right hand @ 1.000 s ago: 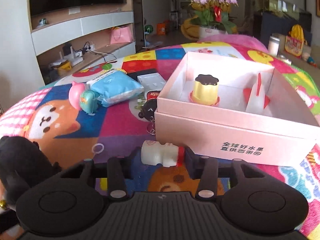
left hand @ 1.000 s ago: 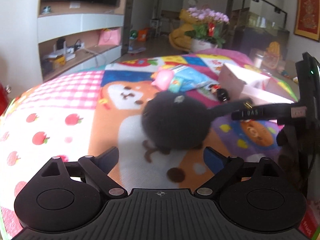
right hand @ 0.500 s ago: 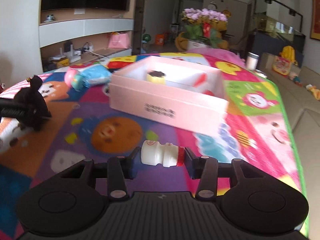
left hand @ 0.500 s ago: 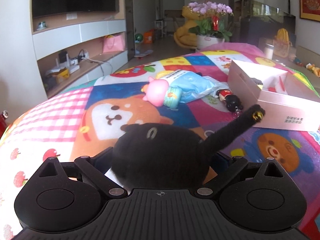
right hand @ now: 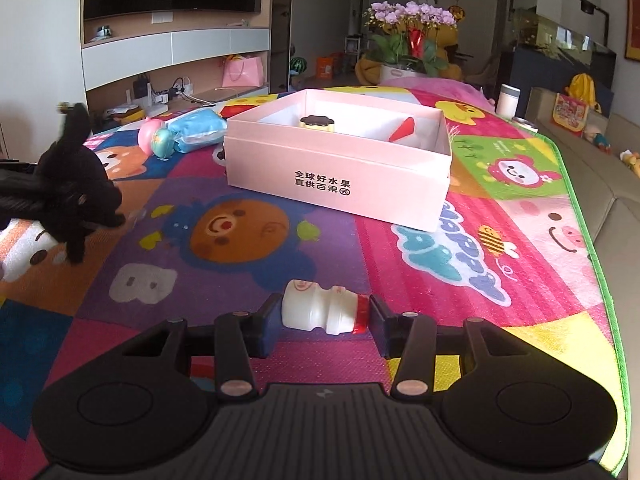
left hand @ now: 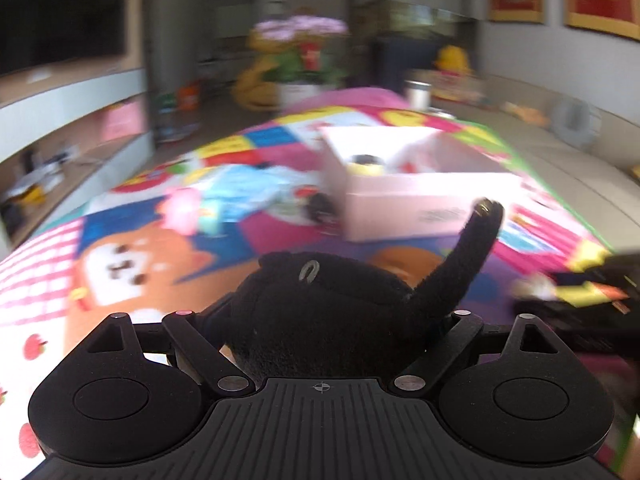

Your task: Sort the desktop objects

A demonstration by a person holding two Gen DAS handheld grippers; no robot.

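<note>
My left gripper (left hand: 320, 320) is shut on a black plush cat (left hand: 320, 304), its tail (left hand: 476, 240) sticking up to the right, held above the mat. The cat also shows at the left of the right wrist view (right hand: 76, 192). My right gripper (right hand: 320, 316) is shut on a small white bottle with a red cap (right hand: 320, 312), held sideways above the mat. An open pink box (right hand: 340, 172) stands ahead; a yellow pudding toy (right hand: 316, 122) and a red and white item (right hand: 404, 130) lie in it. The box also shows in the left wrist view (left hand: 424, 200), blurred.
A colourful cartoon play mat (right hand: 480, 240) covers the table. A pink and teal toy (right hand: 156, 140) and a blue packet (right hand: 200, 130) lie left of the box. The mat's green edge (right hand: 592, 248) runs down the right. A white cup (right hand: 508, 98) stands behind.
My left gripper has closed on the black cat, lifted it and swung right towards the box. My right gripper has carried the bottle back from the box.
</note>
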